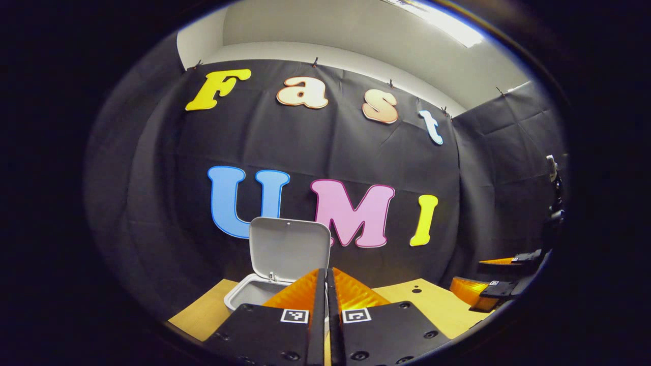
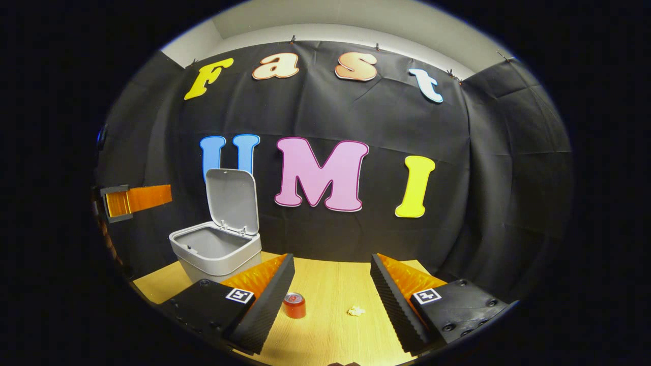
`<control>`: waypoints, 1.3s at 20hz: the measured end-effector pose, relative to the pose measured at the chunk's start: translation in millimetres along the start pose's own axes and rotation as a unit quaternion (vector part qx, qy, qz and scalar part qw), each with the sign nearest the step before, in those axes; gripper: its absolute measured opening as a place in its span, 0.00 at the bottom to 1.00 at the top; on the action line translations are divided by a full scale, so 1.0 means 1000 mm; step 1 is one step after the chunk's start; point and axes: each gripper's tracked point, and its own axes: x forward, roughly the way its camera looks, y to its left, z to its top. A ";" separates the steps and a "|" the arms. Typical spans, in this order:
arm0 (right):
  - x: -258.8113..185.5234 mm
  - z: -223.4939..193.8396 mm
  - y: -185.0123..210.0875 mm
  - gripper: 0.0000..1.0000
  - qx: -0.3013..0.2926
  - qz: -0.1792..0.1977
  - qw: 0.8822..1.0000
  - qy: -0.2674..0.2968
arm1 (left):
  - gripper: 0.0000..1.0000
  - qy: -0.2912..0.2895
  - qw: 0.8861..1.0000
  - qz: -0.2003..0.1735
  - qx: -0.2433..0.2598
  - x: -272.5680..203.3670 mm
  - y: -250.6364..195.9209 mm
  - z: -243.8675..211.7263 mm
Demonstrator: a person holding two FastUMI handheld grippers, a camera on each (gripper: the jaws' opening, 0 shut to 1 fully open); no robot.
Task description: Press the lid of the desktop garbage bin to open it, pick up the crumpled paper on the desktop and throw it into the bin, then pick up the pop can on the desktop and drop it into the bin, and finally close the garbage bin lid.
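Bin (image 2: pixel 216 249): grey, on the wooden surface (image 2: pixel 330 284) at left, lid (image 2: pixel 231 201) standing upright, open.
Can (image 2: pixel 294 305): red, upright, near the bin; its label is too small to read.
Paper (image 2: pixel 356 310): crumpled, just right of the can.
Right claw (image 2: pixel 333 290): spread wide, empty.
Left claw (image 1: pixel 326 300): fingers pressed together, empty, above the bin.

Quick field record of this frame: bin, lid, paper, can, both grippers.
bin: garbage bin on the desktop, left of centre in the right gripper view
lid: lid up, bin open
paper: crumpled paper on the desktop, not picked
can: pop can upright, left of the paper
left gripper: left gripper shut, empty
right gripper: right gripper open, empty
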 end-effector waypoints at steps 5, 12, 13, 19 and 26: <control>0.006 -0.015 -0.020 0.97 -0.012 -0.019 0.999 0.030 | 0.52 0.020 1.000 -0.015 0.010 0.000 -0.017 -0.020; 0.039 -0.073 -0.024 0.97 -0.006 0.026 0.992 0.121 | 0.94 0.026 0.999 -0.034 0.033 0.001 -0.044 -0.031; 0.049 -0.092 -0.027 0.97 -0.004 0.036 0.987 0.155 | 0.94 0.029 0.998 -0.043 0.032 0.003 -0.049 -0.033; 0.110 -0.174 -0.058 0.98 -0.030 0.037 0.962 0.269 | 0.94 0.052 0.996 -0.044 0.059 0.010 -0.042 -0.044; 0.164 -0.276 -0.060 0.98 -0.066 0.092 0.910 0.399 | 0.94 0.072 0.995 -0.011 0.067 0.029 -0.033 -0.047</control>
